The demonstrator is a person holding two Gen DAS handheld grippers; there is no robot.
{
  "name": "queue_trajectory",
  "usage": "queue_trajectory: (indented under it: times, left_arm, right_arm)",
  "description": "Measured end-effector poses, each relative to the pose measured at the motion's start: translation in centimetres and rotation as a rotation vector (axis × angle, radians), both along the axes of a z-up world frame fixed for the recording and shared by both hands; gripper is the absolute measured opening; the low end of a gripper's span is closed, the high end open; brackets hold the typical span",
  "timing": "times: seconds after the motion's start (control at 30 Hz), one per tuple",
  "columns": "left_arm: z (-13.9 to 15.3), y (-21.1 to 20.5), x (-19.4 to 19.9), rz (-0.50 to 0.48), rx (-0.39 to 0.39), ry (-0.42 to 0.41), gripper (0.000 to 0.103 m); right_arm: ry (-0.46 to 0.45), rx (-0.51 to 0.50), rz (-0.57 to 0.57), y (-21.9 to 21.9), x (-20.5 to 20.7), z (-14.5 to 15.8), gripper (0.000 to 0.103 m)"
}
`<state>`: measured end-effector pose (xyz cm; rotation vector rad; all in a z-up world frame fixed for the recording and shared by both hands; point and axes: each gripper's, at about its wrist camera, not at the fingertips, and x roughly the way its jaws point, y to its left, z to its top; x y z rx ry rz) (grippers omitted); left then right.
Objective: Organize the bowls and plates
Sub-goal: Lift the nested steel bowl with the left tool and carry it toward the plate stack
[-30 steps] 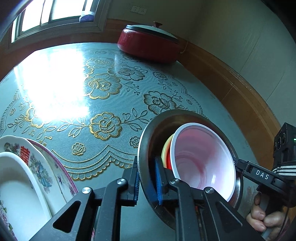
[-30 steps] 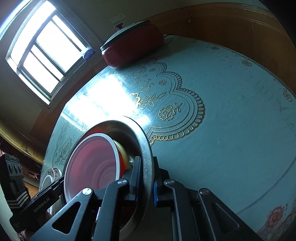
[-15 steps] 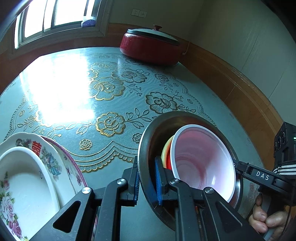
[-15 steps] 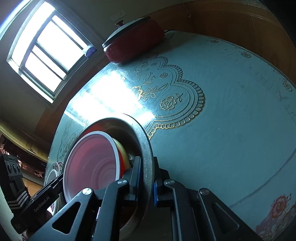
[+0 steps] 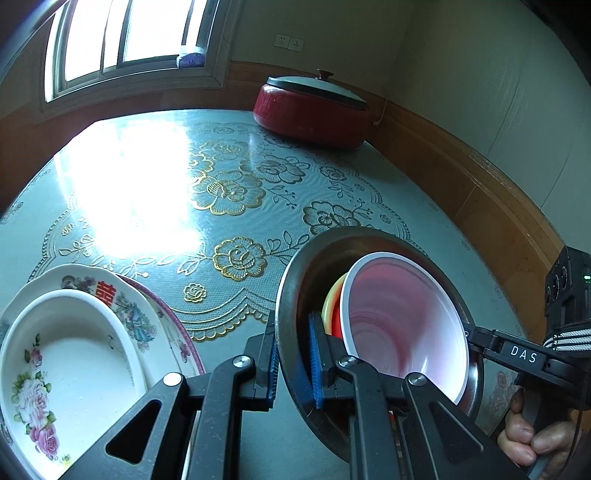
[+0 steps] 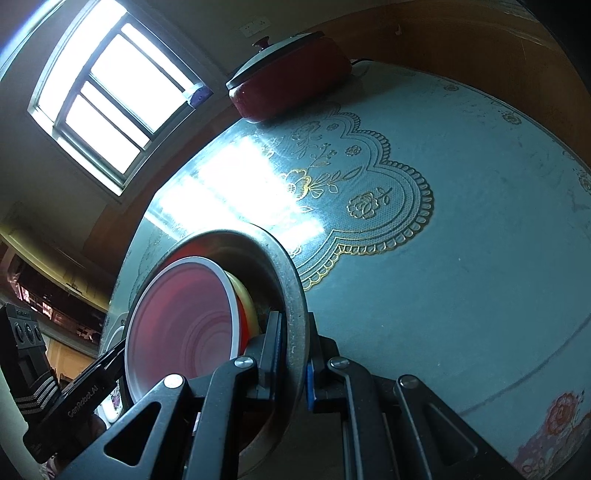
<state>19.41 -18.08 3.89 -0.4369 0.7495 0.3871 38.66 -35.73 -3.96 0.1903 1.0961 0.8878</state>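
Note:
A dark metal bowl [image 5: 295, 280] holds nested bowls: a white-rimmed pink one [image 5: 402, 325] over red and yellow ones [image 5: 328, 306]. My left gripper [image 5: 293, 354] is shut on the metal bowl's near rim. My right gripper [image 6: 291, 354] is shut on the opposite rim of the metal bowl [image 6: 291, 295], and it also shows in the left wrist view [image 5: 476, 336]. The bowl is held tilted above the table. A stack of floral plates [image 5: 122, 295] with a white dish [image 5: 70, 354] on top lies at the lower left.
A red lidded pot [image 5: 314, 110] stands at the table's far edge near the wall. The table has a teal cloth with gold flowers [image 5: 229, 192]. A wooden wall panel [image 5: 498, 206] runs along the right. A window [image 5: 122, 33] is behind the table.
Both grippers have carried the metal bowl back and to the left. The plate stack has come further into the left wrist view.

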Motion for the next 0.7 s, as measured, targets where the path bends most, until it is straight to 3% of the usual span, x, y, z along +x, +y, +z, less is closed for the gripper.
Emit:
queue_trajectory:
  times: [0.4,0.7]
  left_arm:
    - [1.4,0.4,-1.8,0.04,0.028,-0.027,0.013]
    - [2.6,1.9,-3.7,0.002,0.038,-0.057,0.013]
  right_arm:
    - [-0.007,0.021,0.056,1.1,-0.4,0.9,0.009]
    - [-0.038,0.031,0.03,2.3,-2.7,2.7,0.009]
